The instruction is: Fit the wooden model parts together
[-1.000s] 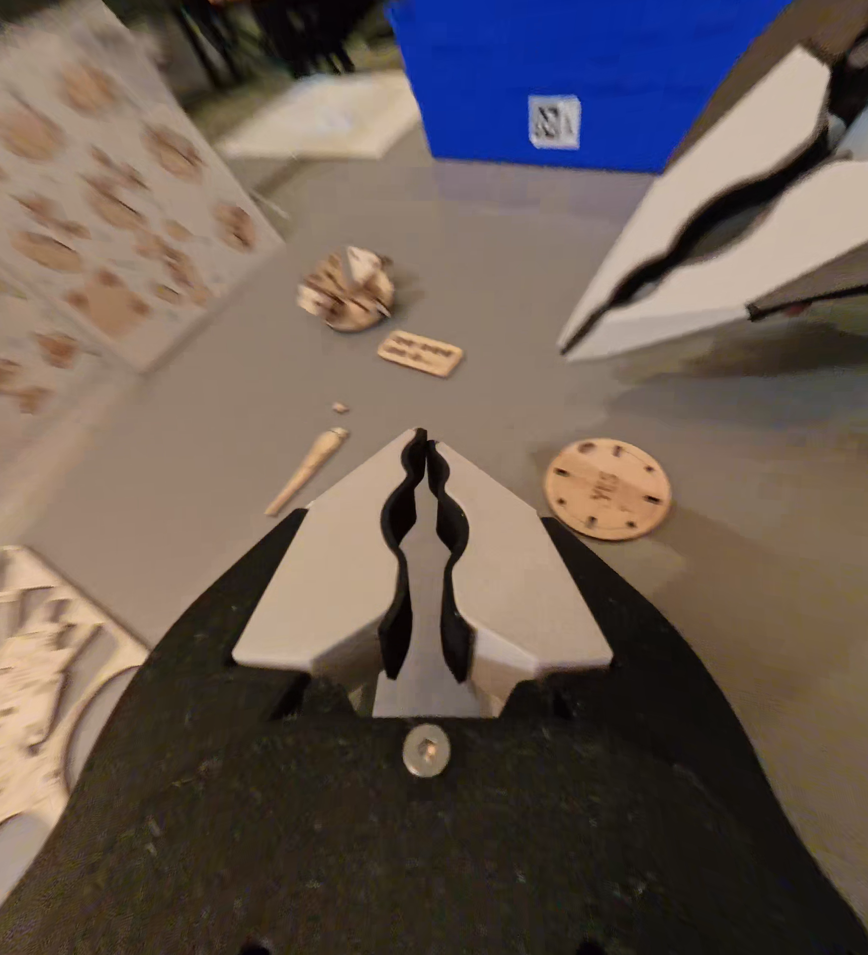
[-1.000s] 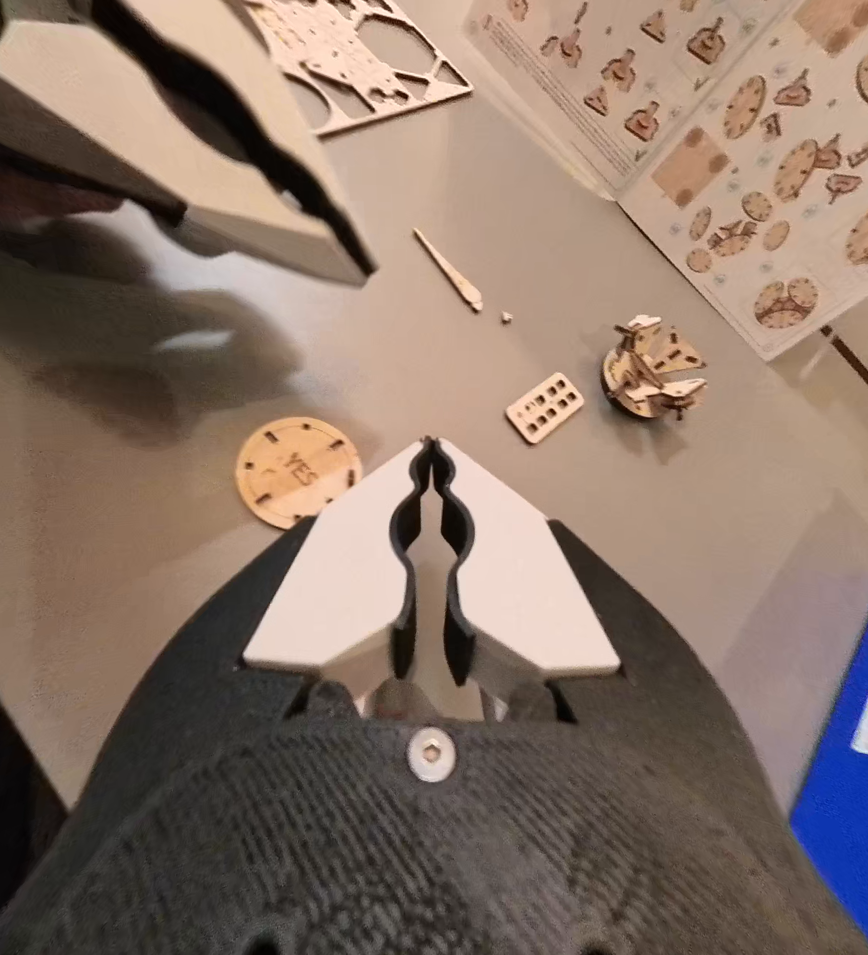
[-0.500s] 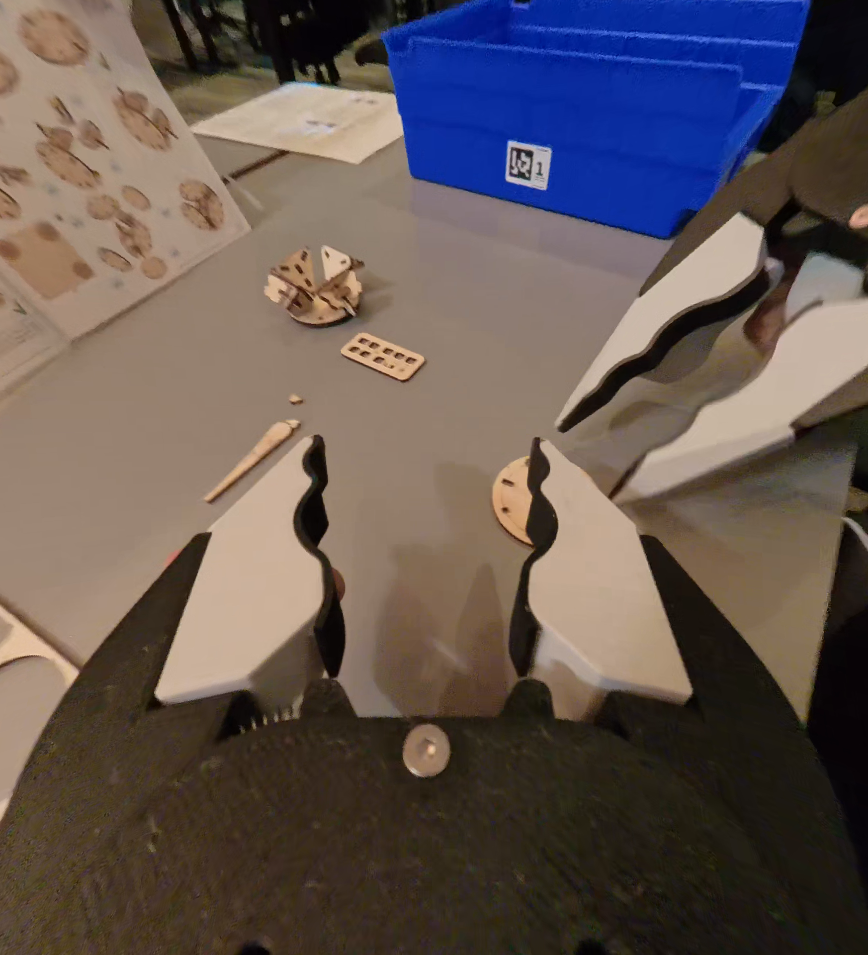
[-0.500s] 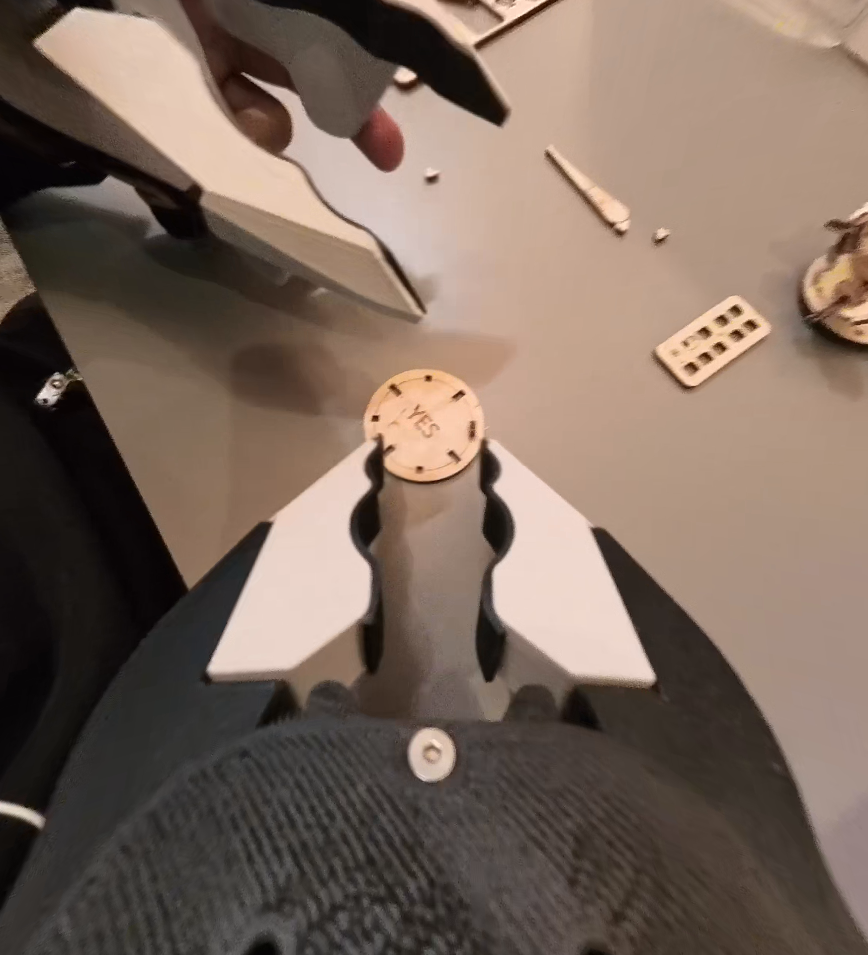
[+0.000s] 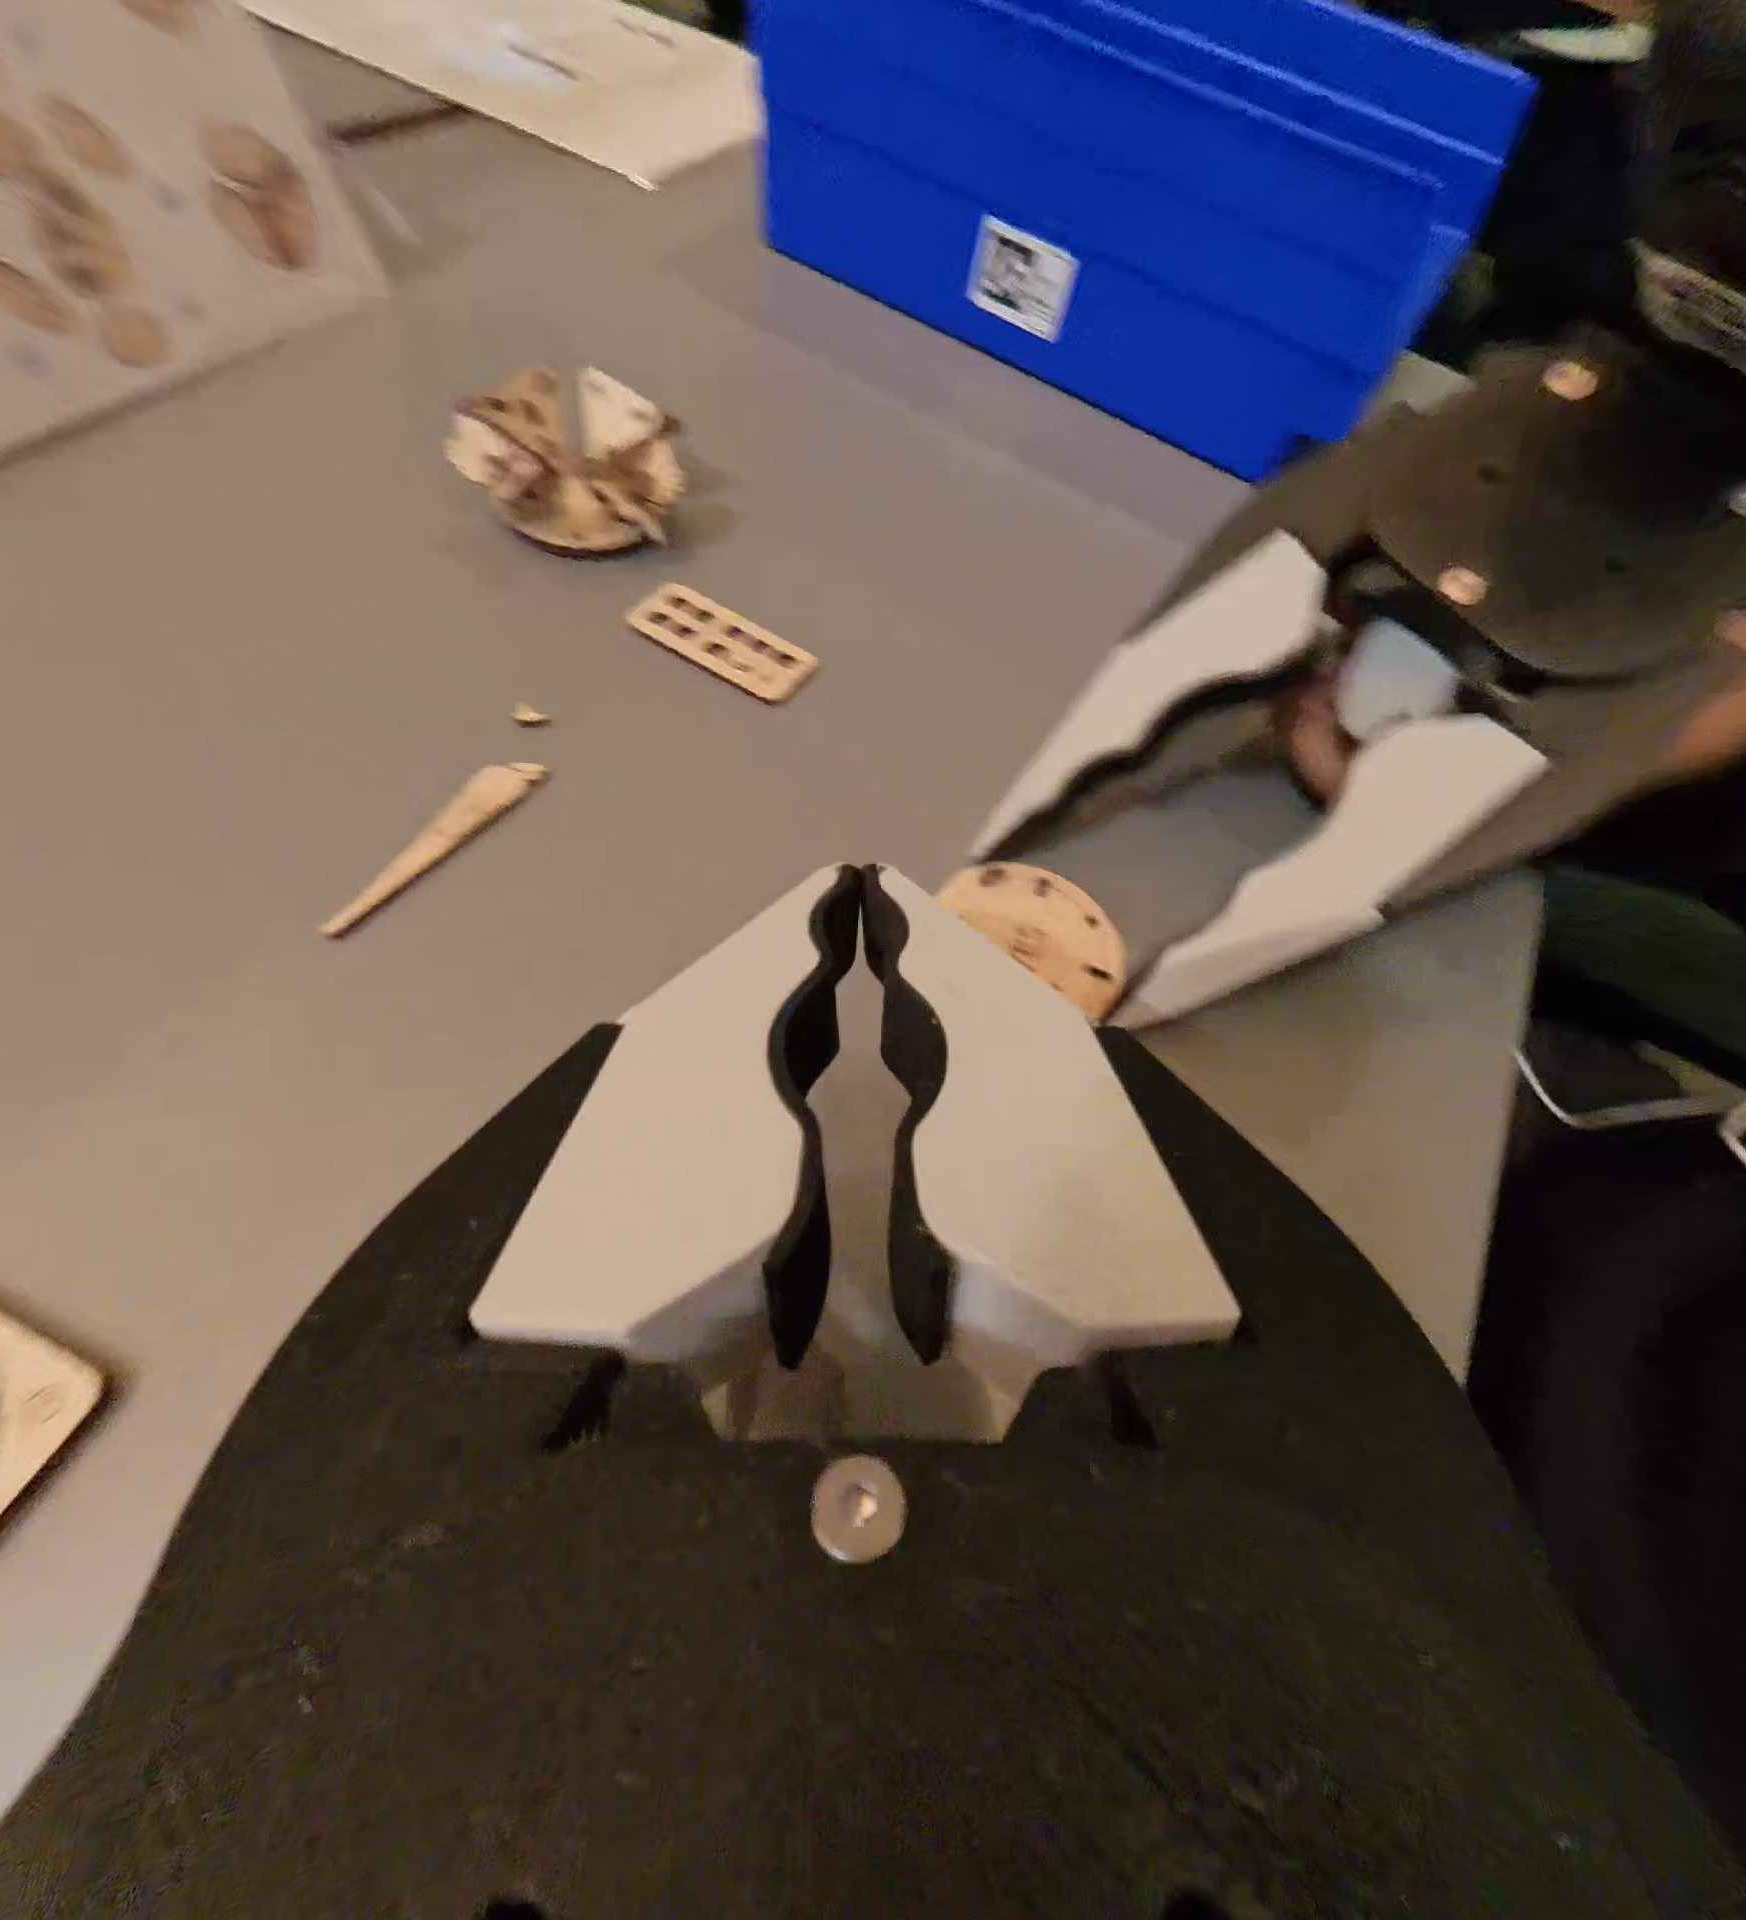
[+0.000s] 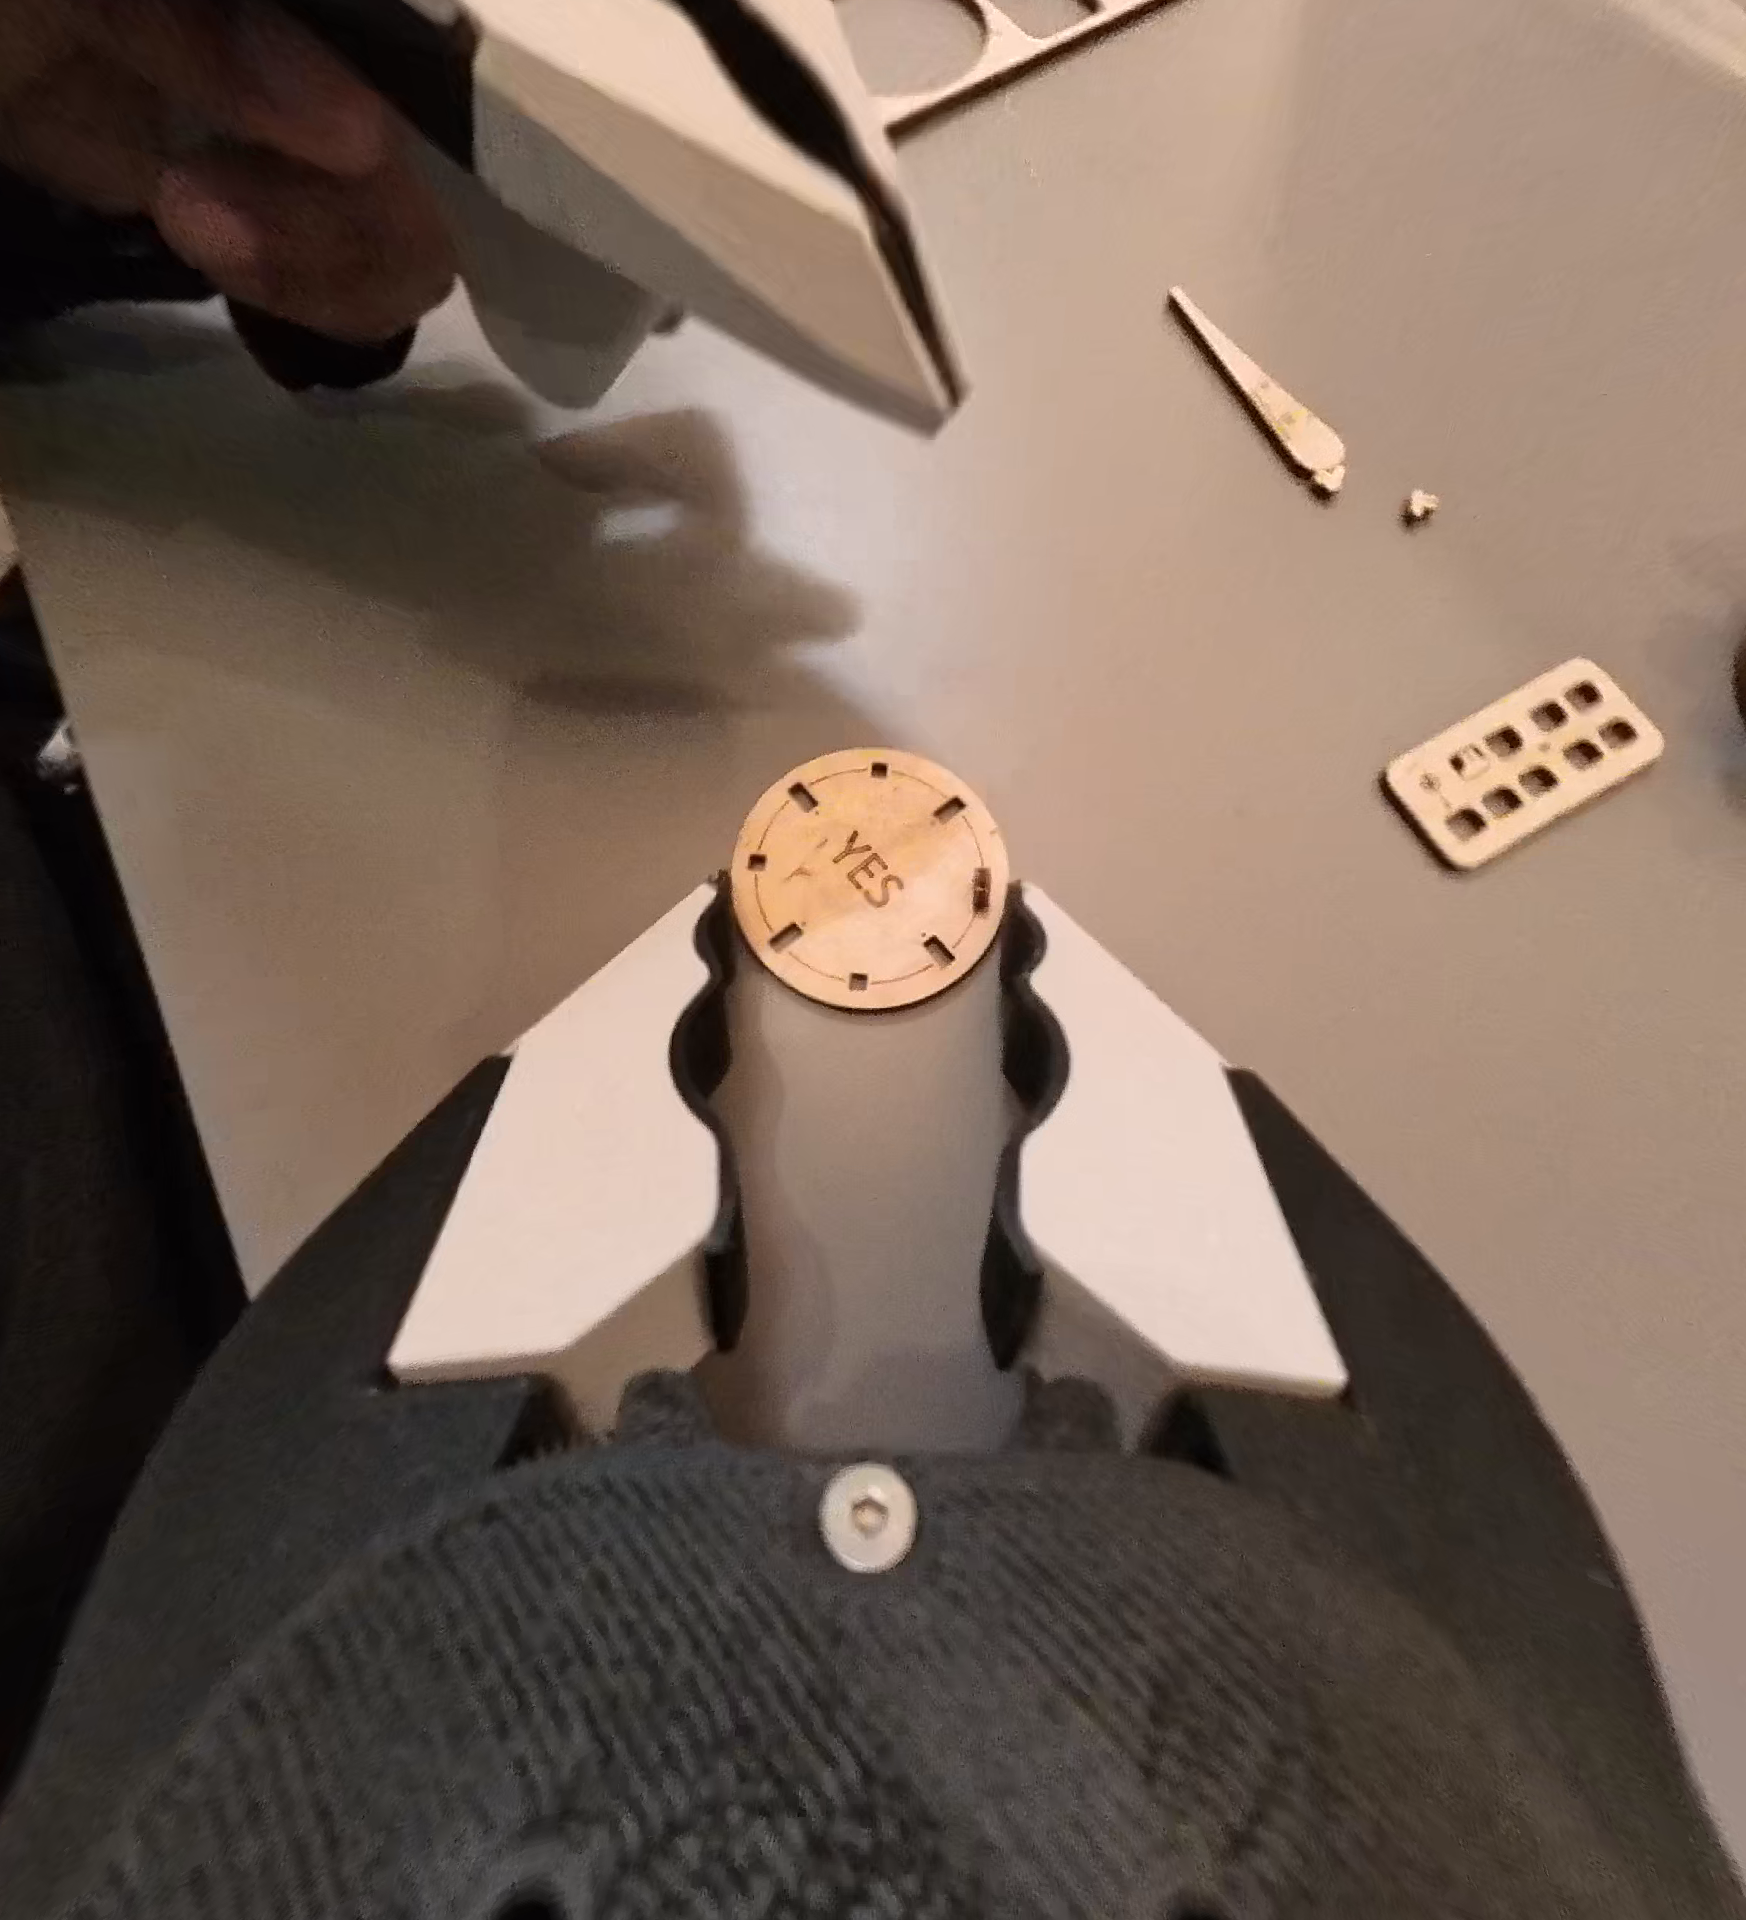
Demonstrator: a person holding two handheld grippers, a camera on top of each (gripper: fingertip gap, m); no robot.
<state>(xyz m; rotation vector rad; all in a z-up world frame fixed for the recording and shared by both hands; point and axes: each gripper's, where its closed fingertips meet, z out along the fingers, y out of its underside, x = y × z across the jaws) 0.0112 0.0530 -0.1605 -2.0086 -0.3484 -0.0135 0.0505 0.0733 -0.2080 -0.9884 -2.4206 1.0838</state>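
Where half a second ago my left gripper (image 5: 864, 868) gaped wide, its tips now meet on nothing, and my right gripper (image 6: 869, 896) has spread further — its pads now pinch the edges of the one wooden disc (image 6: 869, 879), near the grey table's (image 6: 1264, 1039) edge. Beyond lie one slotted plate (image 6: 1521, 776), one tapered stick (image 6: 1258, 395) and one small wooden model (image 5: 565, 457) — the blue bin (image 5: 1108, 229) behind.

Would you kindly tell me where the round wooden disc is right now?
In the right wrist view, the disc sits between the right gripper's jaw tips, on the grey table left of the slotted plate.
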